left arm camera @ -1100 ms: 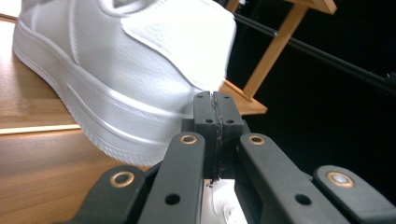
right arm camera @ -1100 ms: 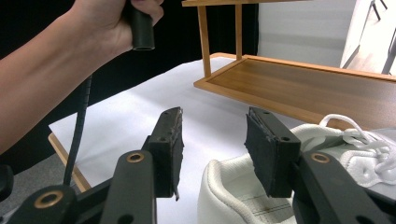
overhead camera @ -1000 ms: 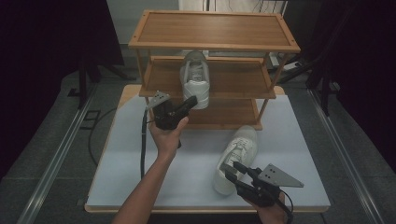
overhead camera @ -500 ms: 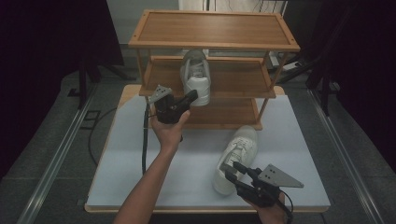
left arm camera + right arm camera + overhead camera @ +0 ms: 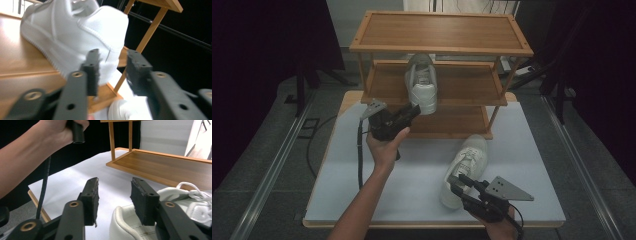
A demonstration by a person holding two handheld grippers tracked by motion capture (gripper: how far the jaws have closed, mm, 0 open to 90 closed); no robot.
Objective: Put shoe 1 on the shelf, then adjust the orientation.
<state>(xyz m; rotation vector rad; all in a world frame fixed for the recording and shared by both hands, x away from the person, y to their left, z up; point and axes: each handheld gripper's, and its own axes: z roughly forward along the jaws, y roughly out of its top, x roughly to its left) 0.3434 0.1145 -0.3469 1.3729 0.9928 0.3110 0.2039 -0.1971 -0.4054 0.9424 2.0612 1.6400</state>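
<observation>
One white sneaker (image 5: 422, 87) stands on the middle shelf of a wooden rack (image 5: 442, 30), heel toward me. My left gripper (image 5: 414, 110) is at that heel (image 5: 75, 32). Its jaws have just been opening and stand apart around the heel's edge without pressing (image 5: 112, 53). A second white sneaker (image 5: 464, 165) lies on the white table top (image 5: 412, 175), heel toward my right gripper (image 5: 454, 181). In the right gripper view those jaws (image 5: 115, 182) have been closing. They straddle the sneaker's (image 5: 180, 202) heel rim, one outside and one over the opening, with a gap left.
The rack has three shelves; its bottom shelf (image 5: 170, 165) lies bare just beyond the second sneaker. The left gripper's black cable (image 5: 359, 150) hangs down over the table's left part. Dark floor and stands surround the table.
The left gripper has opened at the heel of the sneaker on the shelf and drawn back slightly toward me. The right gripper stays at the other sneaker's heel.
</observation>
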